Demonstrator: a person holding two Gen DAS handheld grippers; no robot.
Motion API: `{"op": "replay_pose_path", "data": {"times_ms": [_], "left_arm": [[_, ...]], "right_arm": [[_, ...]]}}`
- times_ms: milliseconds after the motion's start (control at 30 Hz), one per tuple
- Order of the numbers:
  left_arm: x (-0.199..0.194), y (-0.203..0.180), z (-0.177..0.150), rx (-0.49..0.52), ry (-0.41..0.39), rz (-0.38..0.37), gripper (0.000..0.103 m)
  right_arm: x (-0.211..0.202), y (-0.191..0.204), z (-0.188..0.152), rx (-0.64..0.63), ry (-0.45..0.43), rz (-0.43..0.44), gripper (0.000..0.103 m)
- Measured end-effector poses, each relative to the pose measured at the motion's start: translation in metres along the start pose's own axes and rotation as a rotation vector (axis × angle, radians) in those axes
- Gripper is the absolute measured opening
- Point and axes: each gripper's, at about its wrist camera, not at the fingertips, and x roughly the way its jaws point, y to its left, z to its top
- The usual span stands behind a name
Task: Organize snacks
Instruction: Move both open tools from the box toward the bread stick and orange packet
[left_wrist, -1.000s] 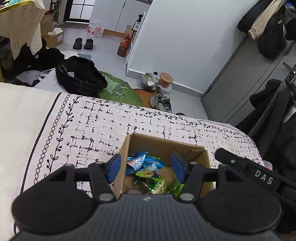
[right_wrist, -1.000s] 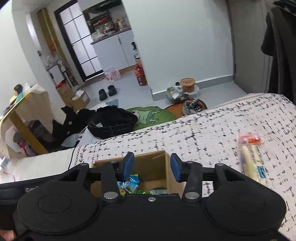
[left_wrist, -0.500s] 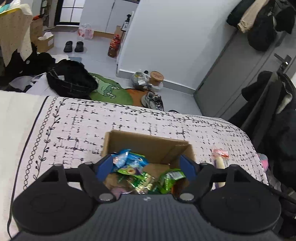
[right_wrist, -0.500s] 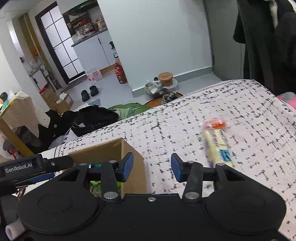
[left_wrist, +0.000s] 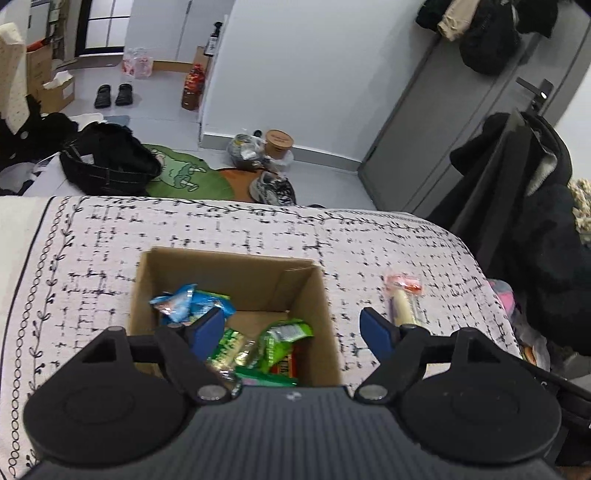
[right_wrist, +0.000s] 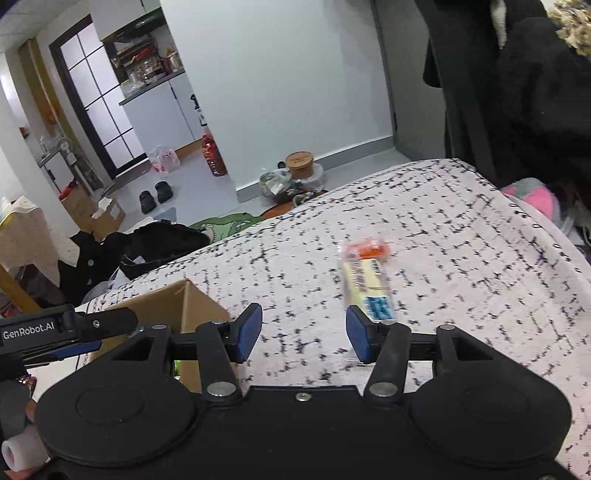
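Observation:
An open cardboard box (left_wrist: 236, 271) stands on the patterned bedspread (left_wrist: 110, 236) and holds several blue, green and red snack packets (left_wrist: 284, 338). My left gripper (left_wrist: 293, 332) hovers over the box's right wall, wide open with nothing between its pads. To the right of the box lies a long yellow snack stick (left_wrist: 404, 304) with an orange end. In the right wrist view that snack stick (right_wrist: 365, 282) lies just ahead and slightly right of my right gripper (right_wrist: 303, 334), whose jaws are opening and hold nothing. The box corner (right_wrist: 181, 304) sits at its left, with the left gripper's body (right_wrist: 66, 326) beside it.
The bedspread (right_wrist: 461, 236) drops off at its far and right edges. Black coats (left_wrist: 517, 206) hang close at the right. On the floor beyond lie a black bag (left_wrist: 107, 162), a green mat (left_wrist: 188, 177), shoes (left_wrist: 273, 190) and a round tub (left_wrist: 279, 142).
Both grippers have moved right across the bed: the box has slid left in both views and the yellow stick has come in front of the right gripper. Both pairs of jaws stand wider.

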Motion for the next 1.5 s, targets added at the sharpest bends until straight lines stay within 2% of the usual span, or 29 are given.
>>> {"op": "replay_pose_path", "data": {"times_ms": [200, 433, 500, 1000, 1500], "left_arm": [[0.009, -0.022, -0.004, 0.043, 0.022, -0.016, 0.079], [0.022, -0.047, -0.008, 0.095, 0.049, -0.031, 0.08], [0.025, -0.054, -0.009, 0.111, 0.054, -0.036, 0.08], [0.066, -0.108, -0.013, 0.176, 0.11, -0.044, 0.081], [0.117, -0.15, -0.017, 0.207, 0.184, -0.033, 0.081]], "right_arm": [[-0.004, -0.021, 0.0, 0.018, 0.001, -0.028, 0.059], [-0.008, -0.046, 0.0, 0.045, -0.01, -0.066, 0.083], [-0.007, -0.052, 0.0, 0.05, -0.007, -0.069, 0.086], [-0.009, -0.105, 0.006, 0.084, 0.015, -0.107, 0.092], [0.005, -0.143, 0.012, 0.085, 0.041, -0.124, 0.103]]}}
